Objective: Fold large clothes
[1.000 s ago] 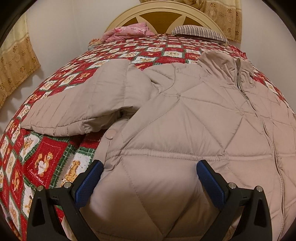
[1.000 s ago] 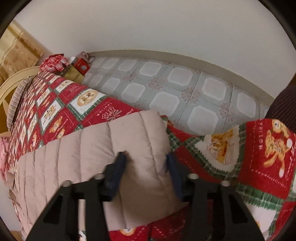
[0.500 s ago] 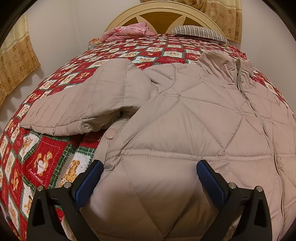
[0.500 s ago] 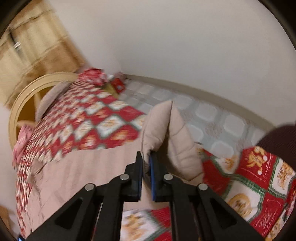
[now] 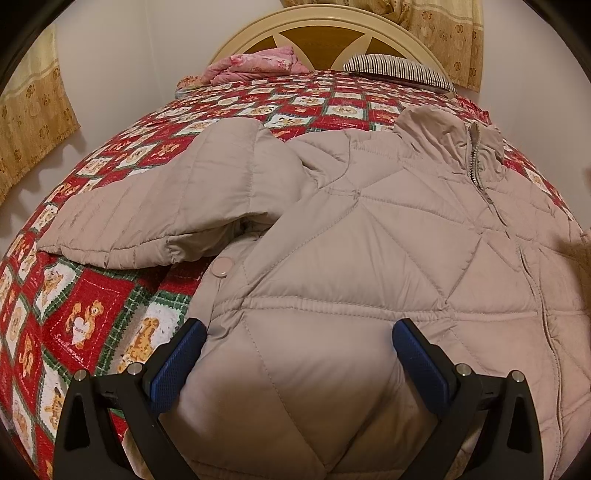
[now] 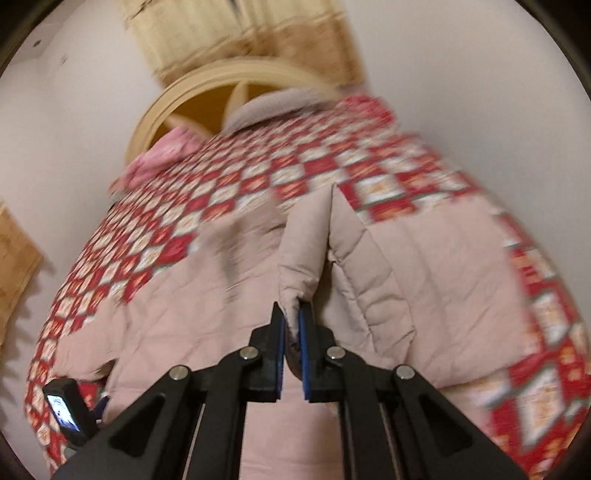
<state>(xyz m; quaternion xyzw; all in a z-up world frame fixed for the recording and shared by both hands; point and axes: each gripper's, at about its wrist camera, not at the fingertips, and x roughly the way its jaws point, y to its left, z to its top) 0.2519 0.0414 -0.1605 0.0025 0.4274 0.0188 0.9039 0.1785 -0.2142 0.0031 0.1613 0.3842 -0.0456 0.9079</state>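
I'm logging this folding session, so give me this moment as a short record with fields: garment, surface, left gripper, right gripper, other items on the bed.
garment: beige quilted jacket, zipped, front up
surface: bed with red patterned quilt
left gripper: jaws open, over the jacket's lower part
right gripper: jaws shut on the sleeve, cuff end raised
other items: pink bedding and striped pillow by the headboard

Both wrist views face the headboard, sharing the jacket
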